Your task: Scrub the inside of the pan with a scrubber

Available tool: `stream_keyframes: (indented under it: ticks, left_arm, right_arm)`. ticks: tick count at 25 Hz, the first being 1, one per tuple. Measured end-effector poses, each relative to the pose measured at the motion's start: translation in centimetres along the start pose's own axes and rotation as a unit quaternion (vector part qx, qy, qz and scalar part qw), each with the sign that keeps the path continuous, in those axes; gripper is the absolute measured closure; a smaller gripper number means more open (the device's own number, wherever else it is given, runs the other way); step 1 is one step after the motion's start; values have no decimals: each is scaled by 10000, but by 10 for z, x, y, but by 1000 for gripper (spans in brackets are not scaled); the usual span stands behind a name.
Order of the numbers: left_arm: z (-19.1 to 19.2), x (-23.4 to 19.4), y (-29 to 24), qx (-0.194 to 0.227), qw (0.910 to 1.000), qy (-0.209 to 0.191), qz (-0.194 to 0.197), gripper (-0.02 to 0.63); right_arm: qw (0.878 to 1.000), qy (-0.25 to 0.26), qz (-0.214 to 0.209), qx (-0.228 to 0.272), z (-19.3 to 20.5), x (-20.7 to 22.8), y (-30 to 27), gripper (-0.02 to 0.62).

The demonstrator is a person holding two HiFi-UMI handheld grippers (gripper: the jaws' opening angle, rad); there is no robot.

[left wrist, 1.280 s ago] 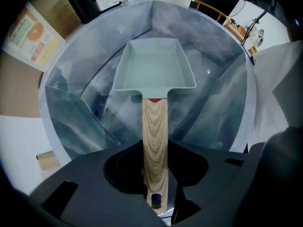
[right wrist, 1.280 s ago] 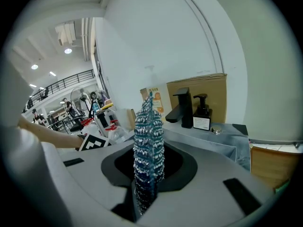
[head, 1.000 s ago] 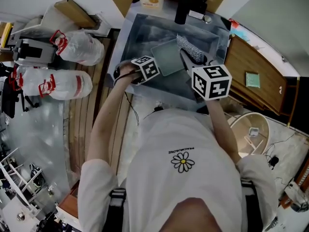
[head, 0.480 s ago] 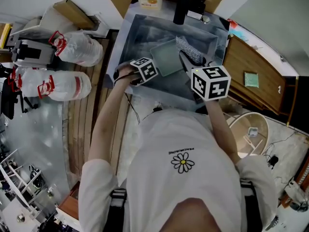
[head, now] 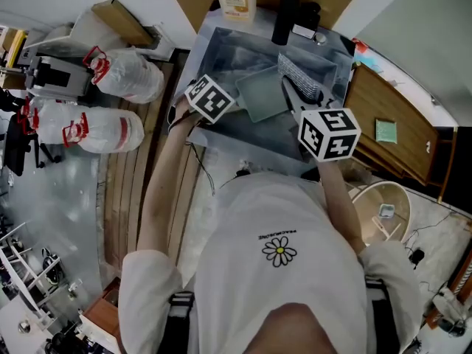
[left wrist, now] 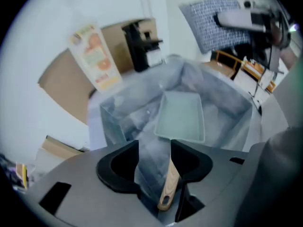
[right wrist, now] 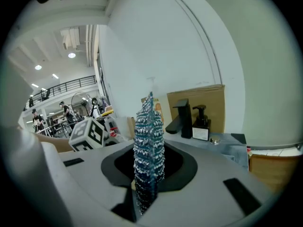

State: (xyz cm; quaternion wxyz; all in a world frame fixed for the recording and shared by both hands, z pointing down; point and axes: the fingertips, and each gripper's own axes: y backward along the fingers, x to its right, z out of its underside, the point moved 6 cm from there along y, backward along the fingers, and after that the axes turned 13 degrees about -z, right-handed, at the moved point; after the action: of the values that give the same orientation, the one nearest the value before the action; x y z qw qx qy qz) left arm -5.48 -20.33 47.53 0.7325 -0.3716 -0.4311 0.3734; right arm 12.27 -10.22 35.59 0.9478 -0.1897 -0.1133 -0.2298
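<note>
One pan [left wrist: 182, 117], there in the one sink [head: 221, 57]. One scrubber [right wrist: 149, 145], up high. Two white bags [head: 127, 78] [head: 92, 130] off to the side. One carton [left wrist: 94, 56], one black tap [right wrist: 182, 117], one soap pump [right wrist: 201, 124], one cardboard box [head: 122, 21].

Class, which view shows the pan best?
The left gripper view: the whole pan and its wooden handle show. The head view catches it small in the sink. The right gripper view misses it.

Head view: overhead, steeply down. Gripper views: close behind own jaws. Shared in all three: faucet [head: 286, 15]; in head and left gripper views: pan [head: 264, 94].
</note>
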Motion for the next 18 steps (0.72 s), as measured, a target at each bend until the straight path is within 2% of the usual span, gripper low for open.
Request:
stream_keyframes:
  ticks: [1,2,3,4,6,8,12,13,14,15,18]
  left_arm:
    - [-10,-11,17,393,9982,400,-196,389]
    - [-20,-20,36,821,9924,828,-381,403]
    - [-28,-27,56,1270,9822,1273,-547,416]
    - [-34,-33,76,1718,9677,1705,-707,445]
    - [-40,-38,116,2571,9296,2403,-1098,516]
    - [-41,-36,149,3287,8894,2799,-1503,573]
    - [-31,-21,191,4200,8133,3471,-2042,586]
    - [-27,-16,196,4315,7981,3621,-2138,588]
    - [-23,-9,199,4372,7883,3712,-2227,588]
    - [-20,-3,200,4389,7837,3746,-2297,588]
    - [-17,9,197,4344,7853,3714,-2381,589]
  right_arm:
    - [9998,126,29,136,-5,-1,2,535]
    - [9993,269,59,265,-11,-3,4,535]
    - [9984,418,84,384,-16,-5,6,535]
    - [9972,561,100,489,-21,-8,7,535]
    - [9944,817,96,657,-28,-13,10,535]
    - [9917,1018,67,789,-33,-18,12,535]
    - [9877,1174,42,1036,-35,-27,17,535]
    - [9873,1174,40,1072,-34,-29,18,535]
    - [9873,1162,21,1081,-32,-31,18,535]
    - [9877,1145,-18,1066,-29,-33,18,535]
    - [9886,1154,-130,957,-21,-37,16,535]
